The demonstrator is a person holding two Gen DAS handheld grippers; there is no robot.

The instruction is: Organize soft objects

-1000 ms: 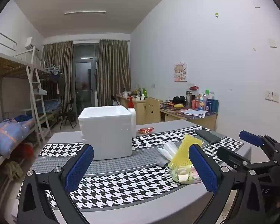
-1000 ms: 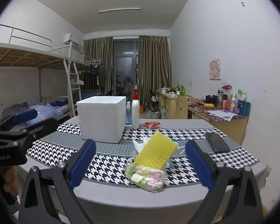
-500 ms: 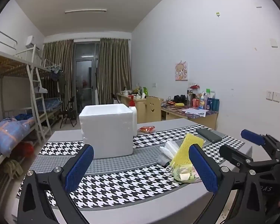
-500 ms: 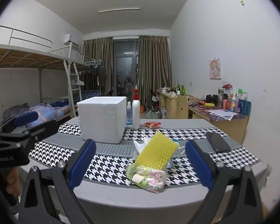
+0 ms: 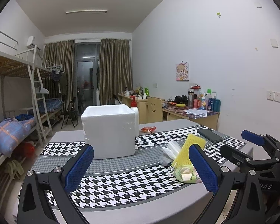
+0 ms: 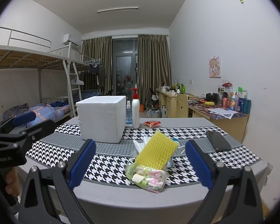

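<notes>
Right of the foam box, both wide-open empty claws could shove the probably loose soft pile off the table.

Grey surface with houndstooth runner. On it: white foam box, pump bottle and small spray bottle just beside it, red packet, black phone, pile of yellow foam net, tissue pack, white bags
</notes>
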